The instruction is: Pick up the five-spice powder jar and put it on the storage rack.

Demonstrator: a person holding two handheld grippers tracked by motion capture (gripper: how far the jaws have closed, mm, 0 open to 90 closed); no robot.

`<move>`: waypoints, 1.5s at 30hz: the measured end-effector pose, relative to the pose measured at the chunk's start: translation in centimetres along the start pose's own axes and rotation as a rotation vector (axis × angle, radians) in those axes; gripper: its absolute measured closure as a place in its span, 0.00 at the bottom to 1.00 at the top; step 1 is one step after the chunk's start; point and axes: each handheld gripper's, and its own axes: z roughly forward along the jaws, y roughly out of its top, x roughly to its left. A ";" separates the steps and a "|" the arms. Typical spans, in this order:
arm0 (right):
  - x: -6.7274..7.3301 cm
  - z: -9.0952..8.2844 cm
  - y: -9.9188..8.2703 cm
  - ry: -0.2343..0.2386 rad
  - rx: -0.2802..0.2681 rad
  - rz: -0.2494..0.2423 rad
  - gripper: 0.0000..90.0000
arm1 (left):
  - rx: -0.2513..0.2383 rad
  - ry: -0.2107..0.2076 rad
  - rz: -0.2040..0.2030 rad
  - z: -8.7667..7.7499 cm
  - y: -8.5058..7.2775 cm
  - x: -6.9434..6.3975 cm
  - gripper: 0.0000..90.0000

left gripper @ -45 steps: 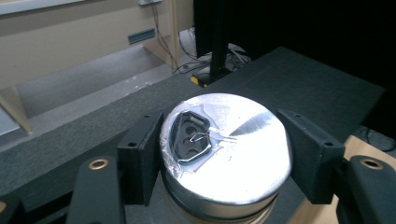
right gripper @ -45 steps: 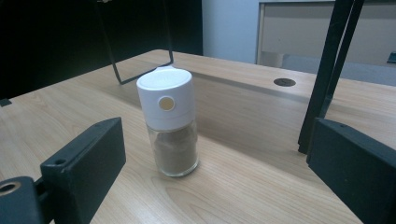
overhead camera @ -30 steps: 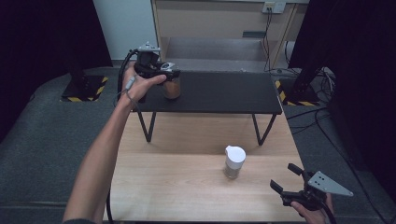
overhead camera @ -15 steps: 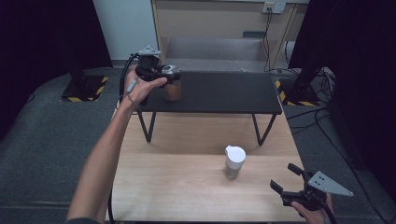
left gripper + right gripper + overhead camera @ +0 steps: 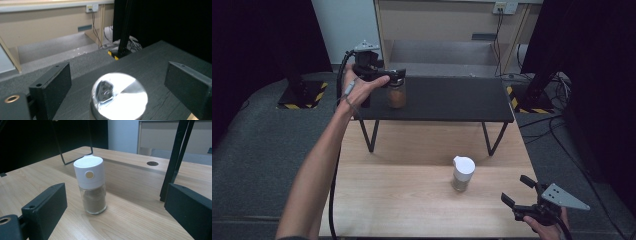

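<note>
The place looks like a lab or test room set up for recording. Black curtains hang on both sides, and stands with yellow-and-black hazard tape sit on grey carpet. Beyond the left fingers, cables run from a wall socket above a bare beige shelf unit. A low black table stands on a plain wooden table.

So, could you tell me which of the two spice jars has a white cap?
The glass spice jar on the light wooden table; the other jar, on the black shelf, is silver-lidded.
</note>
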 end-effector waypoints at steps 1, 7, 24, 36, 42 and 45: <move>0.0 0.0 0.0 -0.001 0.000 0.000 0.05 | -0.011 -0.002 0.001 -0.2 0.2 -0.1 0.07; 0.0 0.0 0.0 0.002 0.000 0.000 0.05 | -0.047 -0.019 0.018 -1.5 1.2 -0.5 0.07; 0.1 0.1 0.0 0.001 0.003 -0.004 0.05 | -0.104 -0.162 0.091 -4.4 -1.0 -1.1 0.08; 0.1 0.1 0.1 0.002 0.005 -0.010 0.05 | -0.144 -0.304 0.129 -6.6 -3.6 -1.7 0.07; 0.2 0.2 0.1 0.000 0.006 -0.012 0.06 | -0.141 -0.342 0.147 -7.3 -4.9 -1.9 0.08; 0.2 0.2 0.1 0.000 0.006 -0.013 0.06 | -0.137 -0.363 0.155 -7.6 -6.1 -2.0 0.08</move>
